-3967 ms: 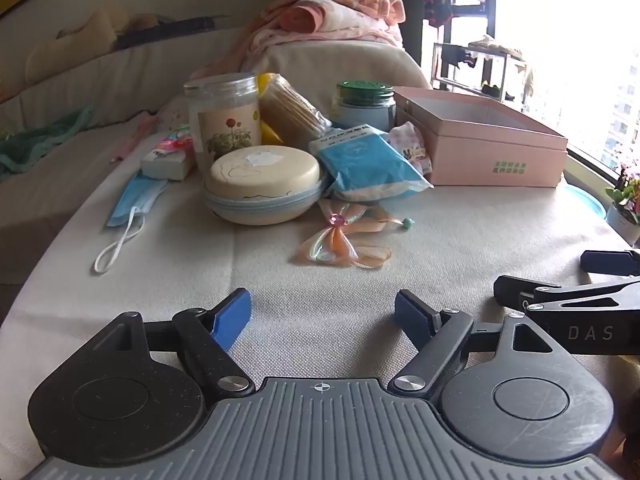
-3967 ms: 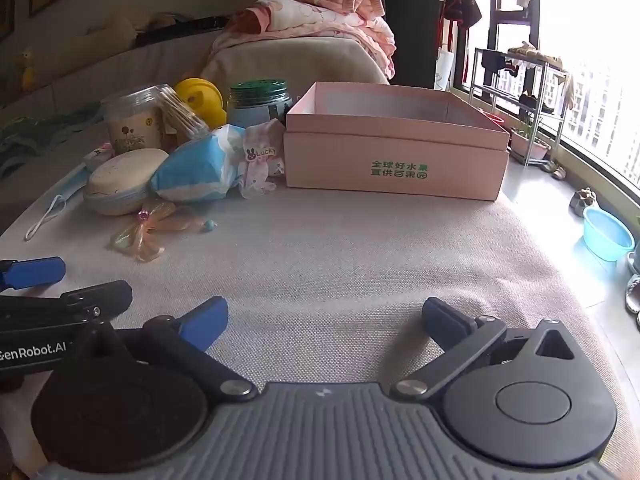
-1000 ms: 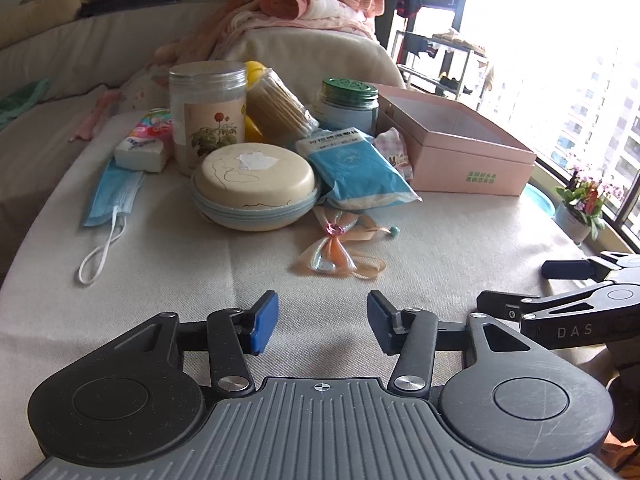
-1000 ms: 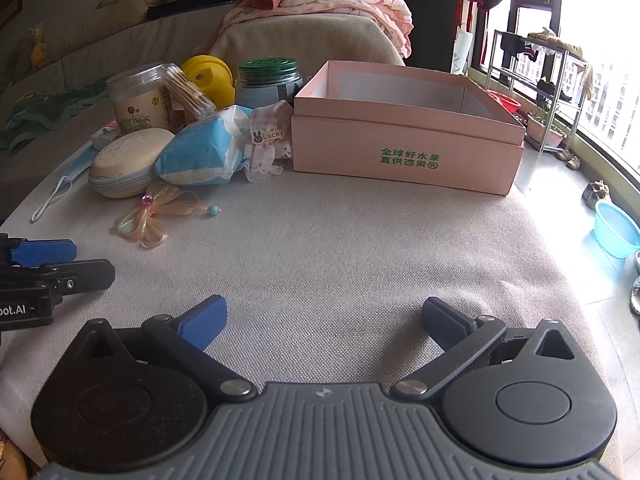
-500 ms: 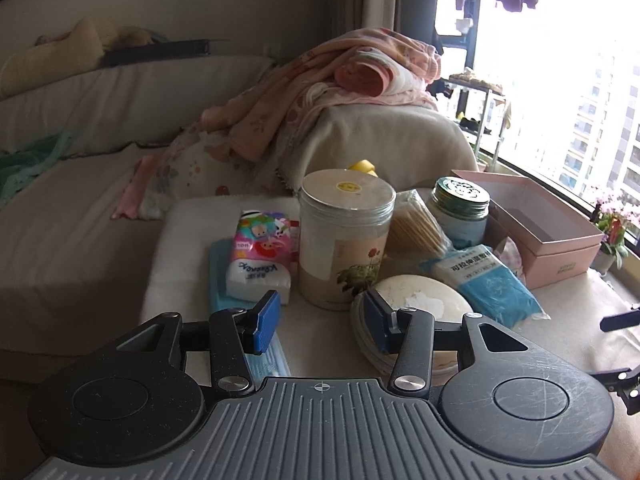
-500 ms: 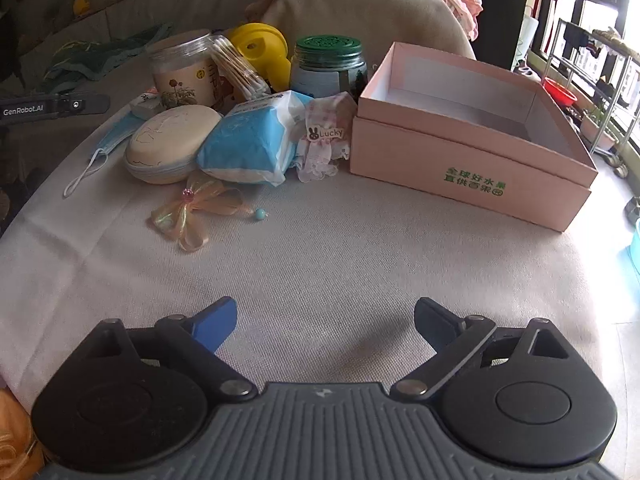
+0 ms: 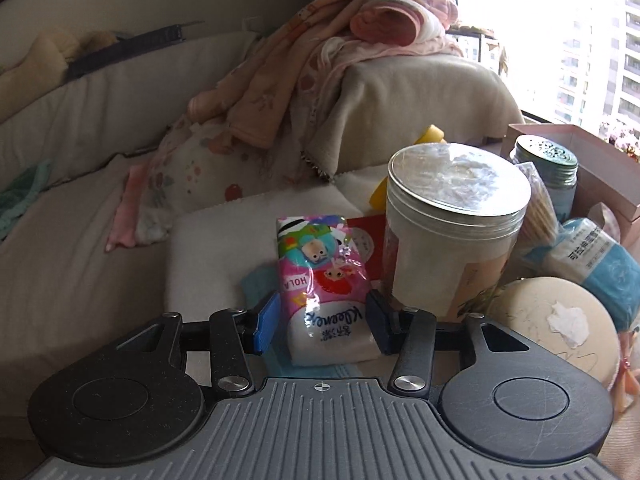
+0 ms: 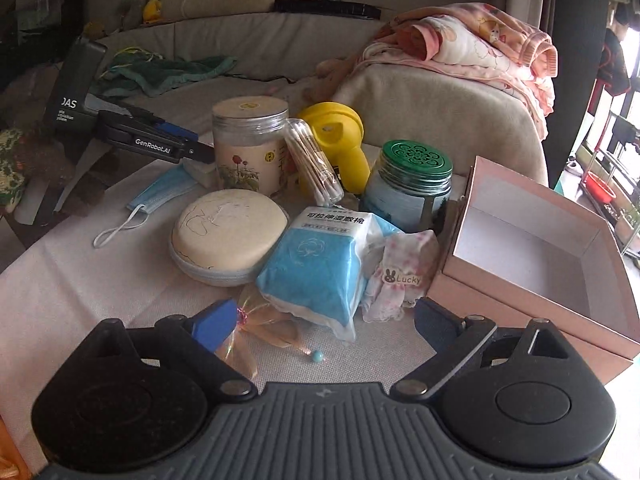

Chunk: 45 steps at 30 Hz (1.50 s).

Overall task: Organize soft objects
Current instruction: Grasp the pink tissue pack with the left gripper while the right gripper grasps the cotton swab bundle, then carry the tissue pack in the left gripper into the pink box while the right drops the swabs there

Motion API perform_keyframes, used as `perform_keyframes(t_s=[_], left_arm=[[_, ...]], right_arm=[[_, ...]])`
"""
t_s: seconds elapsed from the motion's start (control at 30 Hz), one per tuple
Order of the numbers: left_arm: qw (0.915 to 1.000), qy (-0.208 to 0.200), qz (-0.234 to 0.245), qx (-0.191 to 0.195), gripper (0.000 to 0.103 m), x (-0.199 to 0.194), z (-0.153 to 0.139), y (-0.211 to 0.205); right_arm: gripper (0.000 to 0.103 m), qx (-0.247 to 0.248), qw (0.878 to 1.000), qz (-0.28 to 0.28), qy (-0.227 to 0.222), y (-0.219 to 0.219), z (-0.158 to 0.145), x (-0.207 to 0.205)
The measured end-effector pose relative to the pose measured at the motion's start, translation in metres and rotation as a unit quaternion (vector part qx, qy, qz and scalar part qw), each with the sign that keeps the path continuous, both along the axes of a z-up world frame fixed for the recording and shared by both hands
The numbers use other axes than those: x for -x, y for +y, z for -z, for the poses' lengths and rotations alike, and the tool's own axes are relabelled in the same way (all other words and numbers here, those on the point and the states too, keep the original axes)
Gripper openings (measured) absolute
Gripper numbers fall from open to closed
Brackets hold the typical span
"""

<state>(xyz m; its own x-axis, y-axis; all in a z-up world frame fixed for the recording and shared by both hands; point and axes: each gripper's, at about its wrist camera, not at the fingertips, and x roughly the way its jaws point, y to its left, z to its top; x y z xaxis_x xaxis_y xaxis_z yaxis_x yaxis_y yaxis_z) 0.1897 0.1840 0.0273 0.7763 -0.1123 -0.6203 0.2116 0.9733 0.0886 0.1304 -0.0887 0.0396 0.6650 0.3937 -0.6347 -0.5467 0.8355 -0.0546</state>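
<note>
A pink Kleenex tissue pack (image 7: 324,292) lies on a blue face mask (image 7: 256,284) at the table's left end. My left gripper (image 7: 322,322) is open, its blue pads on either side of the pack's near end, not pressing it. It also shows in the right wrist view (image 8: 160,142) beside the clear jar (image 8: 249,144). My right gripper (image 8: 324,326) is open and empty, just short of the blue cotton-pad pack (image 8: 320,268), the floral "Lucky" cloth (image 8: 398,280) and the ribbon bow (image 8: 264,332). The open pink box (image 8: 532,256) stands to the right.
A cream round case (image 8: 228,232), a cotton-swab tube (image 8: 314,164), a yellow container (image 8: 340,140) and a green-lidded jar (image 8: 412,188) crowd the table's middle. A sofa with pink blankets (image 7: 360,52) lies behind. The table edge (image 7: 176,240) drops off at the left.
My left gripper has moved left and forward over the table's left end and now straddles the tissue pack. My right gripper has moved forward toward the blue pack and bow.
</note>
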Motion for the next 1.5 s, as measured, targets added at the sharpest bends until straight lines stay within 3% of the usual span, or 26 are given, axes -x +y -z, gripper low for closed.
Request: perform_keyframes(t_s=[0.2, 0.37, 0.47, 0.6, 0.7, 0.77, 0.9, 0.97, 1.07, 1.17, 1.3, 1.43, 1.5], left_arm=[[0.9993, 0.001, 0.009, 0.036, 0.056, -0.012, 0.008, 0.005], [0.9993, -0.005, 0.017, 0.034, 0.056, -0.012, 0.009, 0.003], [0.9985, 0.013, 0.018, 0.051, 0.049, -0.013, 0.005, 0.011], [0.9981, 0.022, -0.024, 0.051, 0.034, -0.003, -0.006, 0.027], [0.9984, 0.024, -0.037, 0.036, 0.033, 0.011, -0.009, 0.033], [0.9975, 0.022, -0.037, 0.056, 0.033, 0.016, -0.012, 0.037], [0.9931, 0.038, -0.028, 0.107, 0.034, 0.005, -0.013, 0.038], [0.9964, 0.041, -0.013, 0.073, 0.038, 0.001, -0.012, 0.026], [0.9986, 0.044, 0.029, -0.004, 0.052, 0.000, -0.005, 0.002], [0.9956, 0.072, 0.052, -0.031, 0.060, -0.002, 0.007, -0.010], [0.9960, 0.081, 0.031, 0.020, 0.056, -0.008, 0.006, 0.004], [0.9954, 0.061, 0.007, 0.073, 0.053, -0.003, 0.001, 0.017], [0.9931, 0.058, -0.012, 0.101, 0.051, 0.000, -0.003, 0.023]], right_arm=[[0.096, 0.011, 1.000, -0.017, -0.003, 0.005, 0.004, -0.004], [0.096, 0.025, 0.999, -0.022, -0.017, 0.010, 0.003, -0.010], [0.094, 0.018, 1.000, -0.024, -0.010, 0.013, 0.003, -0.013], [0.091, 0.023, 0.999, -0.030, -0.023, 0.014, 0.000, -0.009], [0.071, 0.037, 0.997, -0.027, -0.066, 0.012, -0.005, -0.004], [0.042, 0.055, 0.994, -0.034, -0.083, 0.015, -0.009, -0.005], [0.041, 0.062, 0.992, -0.056, -0.099, 0.031, -0.019, -0.018], [0.041, 0.069, 0.989, -0.061, -0.115, 0.042, -0.024, -0.025], [0.041, 0.066, 0.989, -0.069, -0.116, 0.059, -0.029, -0.043], [0.041, 0.080, 0.989, -0.070, -0.104, 0.076, -0.023, -0.064], [0.041, 0.100, 0.986, -0.071, -0.108, 0.090, -0.011, -0.082], [0.040, 0.100, 0.986, -0.077, -0.113, 0.095, -0.008, -0.089], [0.026, 0.099, 0.986, -0.081, -0.111, 0.096, -0.009, -0.090]])
